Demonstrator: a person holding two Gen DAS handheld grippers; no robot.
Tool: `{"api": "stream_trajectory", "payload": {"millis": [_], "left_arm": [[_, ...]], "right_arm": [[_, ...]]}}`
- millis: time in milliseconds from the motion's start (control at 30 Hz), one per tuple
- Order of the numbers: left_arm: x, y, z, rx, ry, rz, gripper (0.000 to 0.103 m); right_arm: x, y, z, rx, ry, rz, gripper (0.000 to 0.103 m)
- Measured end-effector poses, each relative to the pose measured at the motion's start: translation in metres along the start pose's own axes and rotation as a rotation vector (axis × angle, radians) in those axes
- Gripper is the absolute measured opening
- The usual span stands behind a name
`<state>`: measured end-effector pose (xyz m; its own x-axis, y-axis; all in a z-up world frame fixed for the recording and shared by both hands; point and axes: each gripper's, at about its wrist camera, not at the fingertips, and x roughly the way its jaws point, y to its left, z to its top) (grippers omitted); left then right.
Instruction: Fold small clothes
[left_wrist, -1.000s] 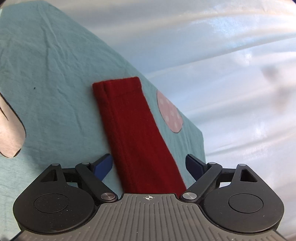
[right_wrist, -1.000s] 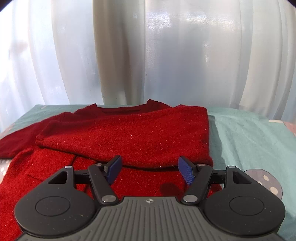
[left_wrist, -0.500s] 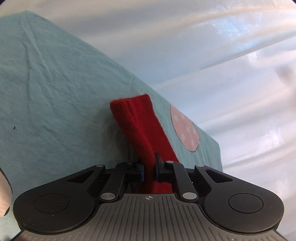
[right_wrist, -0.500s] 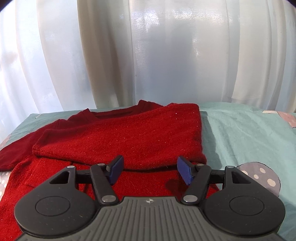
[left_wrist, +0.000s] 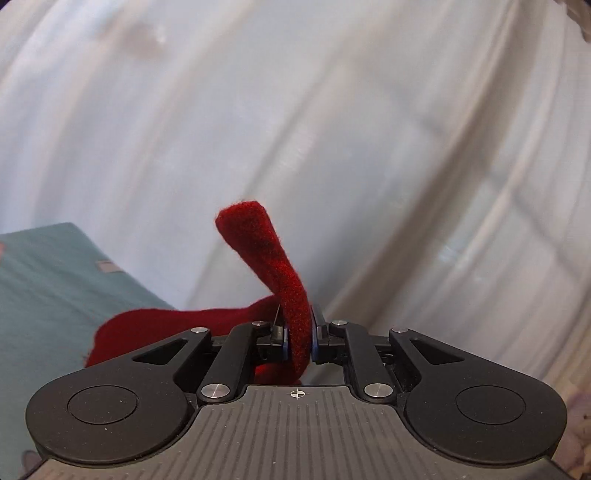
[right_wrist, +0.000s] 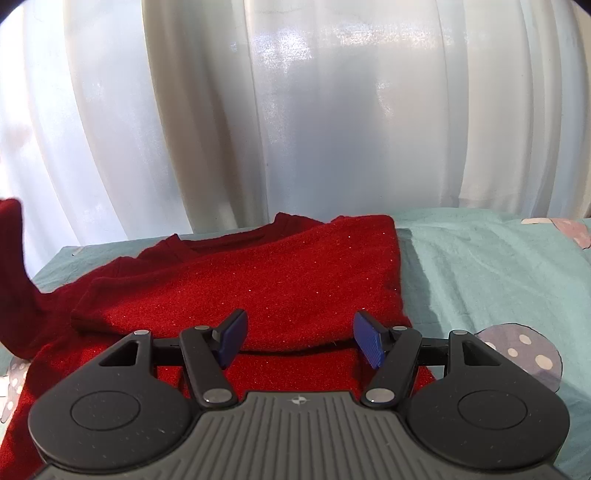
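Sweater sleeve (left_wrist: 273, 266) pinched in left gripper (left_wrist: 299, 341), lifted

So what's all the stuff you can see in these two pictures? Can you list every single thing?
red sweater: one, red, lying partly folded on the bed cover, in front of the right gripper
sleeve: one, red, part of the sweater, lifted up off the cover and pinched in the left gripper
bed cover: one, pale teal with spotted mushroom shapes, spread under the sweater
curtain: white and sheer, hanging behind the bed
left gripper: one, black with blue pads, shut on the sleeve
right gripper: one, black with blue pads, open, empty, above the sweater's lower part
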<state>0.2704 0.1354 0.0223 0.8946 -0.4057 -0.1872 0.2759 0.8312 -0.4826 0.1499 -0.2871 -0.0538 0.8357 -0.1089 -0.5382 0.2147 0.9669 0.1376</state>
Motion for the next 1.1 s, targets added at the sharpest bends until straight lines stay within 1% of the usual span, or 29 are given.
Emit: {"api": "stream_trajectory", "payload": {"millis": [33,67,100,133,167,200,233,300,400,433,500,600,633,700,767,800,833,867,933,1033,1067,1100], "left_arm": [[0.015,-0.023,-0.015,0.034,0.064,-0.061,0.025],[0.027,-0.040,-0.029,0.060,0.117,-0.097,0.037],[0.039,-0.054,-0.046,0.083,0.185,-0.108,0.063],[0.048,-0.068,-0.063,0.104,0.257,-0.101,0.064],[0.054,-0.073,-0.076,0.108,0.311,-0.089,0.061],[0.057,-0.076,-0.088,0.098,0.354,-0.078,0.061],[0.056,-0.074,-0.096,0.081,0.371,-0.075,0.062],[0.043,-0.070,-0.109,0.039,0.374,-0.046,0.063],[0.036,-0.049,-0.114,-0.005,0.389,0.059,0.063],[0.037,-0.038,-0.115,-0.020,0.398,0.084,0.063],[0.031,-0.028,-0.119,-0.036,0.407,0.124,0.063],[0.035,-0.008,-0.112,-0.023,0.401,0.194,0.063],[0.032,-0.003,-0.111,-0.018,0.394,0.209,0.063],[0.033,0.003,-0.110,-0.012,0.385,0.229,0.063],[0.036,0.009,-0.110,-0.016,0.385,0.241,0.063],[0.037,0.011,-0.110,-0.023,0.385,0.245,0.062],[0.036,0.013,-0.110,-0.031,0.385,0.250,0.062],[0.037,0.015,-0.109,-0.037,0.382,0.254,0.062],[0.035,0.017,-0.106,-0.049,0.372,0.257,0.062],[0.031,0.019,-0.101,-0.064,0.349,0.253,0.062],[0.030,0.019,-0.099,-0.068,0.345,0.247,0.062],[0.030,0.020,-0.098,-0.069,0.343,0.239,0.062]], "right_arm": [[-0.001,0.000,0.000,0.006,-0.007,0.011,0.065],[-0.002,0.000,0.000,0.010,-0.010,0.020,0.065],[-0.001,0.001,0.000,0.012,-0.008,0.028,0.065],[0.000,0.001,0.001,0.013,-0.004,0.034,0.065],[0.002,0.002,0.002,0.013,0.002,0.040,0.065],[0.005,0.003,0.003,0.013,0.010,0.047,0.065],[0.008,0.003,0.005,0.013,0.015,0.058,0.065],[0.014,0.006,0.010,0.020,0.027,0.096,0.065],[0.030,0.010,0.019,0.048,0.057,0.176,0.065],[0.037,0.013,0.022,0.060,0.072,0.209,0.065],[0.053,0.021,0.026,0.071,0.096,0.263,0.063],[0.081,0.034,0.028,0.086,0.148,0.308,0.056],[0.090,0.037,0.027,0.100,0.175,0.322,0.052],[0.109,0.044,0.024,0.128,0.234,0.347,0.051],[0.125,0.051,0.019,0.143,0.289,0.336,0.047],[0.128,0.054,0.017,0.144,0.284,0.326,0.039],[0.127,0.057,0.016,0.128,0.260,0.316,0.030],[0.126,0.061,0.017,0.097,0.240,0.315,0.010],[0.122,0.067,0.020,0.060,0.217,0.315,0.009],[0.102,0.065,0.028,0.011,0.105,0.303,0.008],[0.096,0.060,0.031,0.021,0.070,0.277,0.008],[0.087,0.052,0.032,0.033,0.035,0.233,0.008]]}}
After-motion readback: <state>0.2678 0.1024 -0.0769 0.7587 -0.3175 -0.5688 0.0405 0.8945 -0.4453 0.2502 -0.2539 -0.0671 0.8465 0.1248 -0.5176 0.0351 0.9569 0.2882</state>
